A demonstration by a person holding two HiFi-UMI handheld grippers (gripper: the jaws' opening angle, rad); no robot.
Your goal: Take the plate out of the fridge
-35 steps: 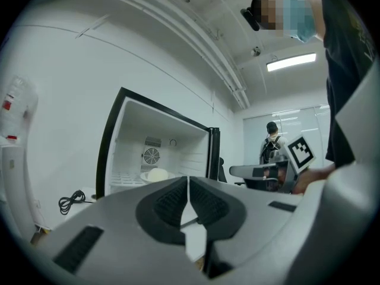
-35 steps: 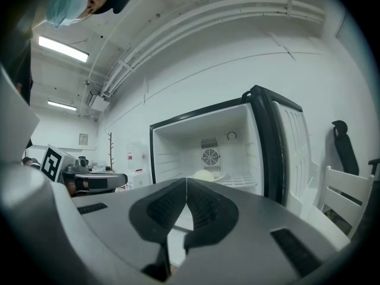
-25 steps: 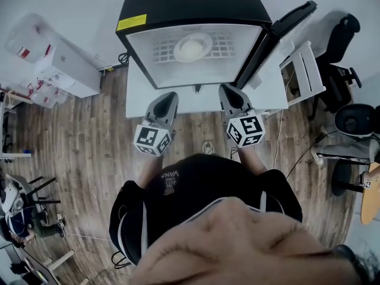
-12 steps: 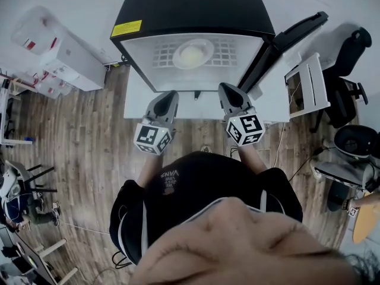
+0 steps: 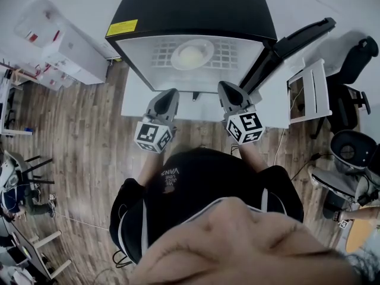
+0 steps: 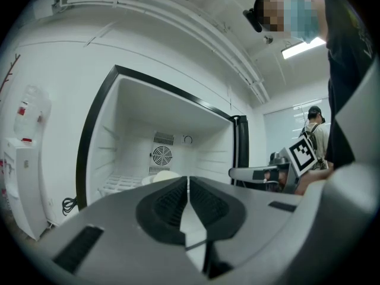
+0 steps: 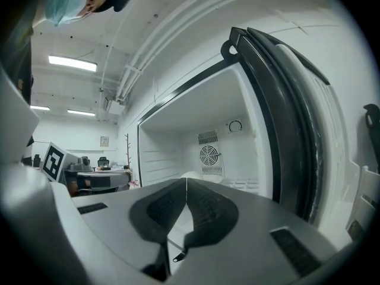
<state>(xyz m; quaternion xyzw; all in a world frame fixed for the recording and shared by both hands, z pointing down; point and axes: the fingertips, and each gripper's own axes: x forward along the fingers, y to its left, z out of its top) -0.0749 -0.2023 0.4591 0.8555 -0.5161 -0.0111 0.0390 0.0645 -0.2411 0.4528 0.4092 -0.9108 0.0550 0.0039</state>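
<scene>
A black fridge (image 5: 190, 8) stands open with its door (image 5: 294, 35) swung to the right. A white plate (image 5: 192, 53) lies on the wire shelf inside, with something pale on it. The plate's rim (image 6: 161, 176) peeks over the jaws in the left gripper view, and the plate (image 7: 199, 174) shows the same way in the right gripper view. My left gripper (image 5: 169, 94) and right gripper (image 5: 226, 88) hover side by side before the fridge opening, short of the shelf. The left gripper (image 6: 188, 180) and the right gripper (image 7: 186, 181) are both shut with nothing in them.
The fridge rests on a white platform (image 5: 264, 103) above a wooden floor. A white cabinet (image 5: 68, 55) stands at the left. A white rack (image 5: 309, 82) and black office chairs (image 5: 350, 58) are at the right. A person (image 6: 316, 134) stands far off.
The head view has shifted slightly, so the fridge sits a little further left and the room at the right shows more. Both grippers stay shut in the same spots.
</scene>
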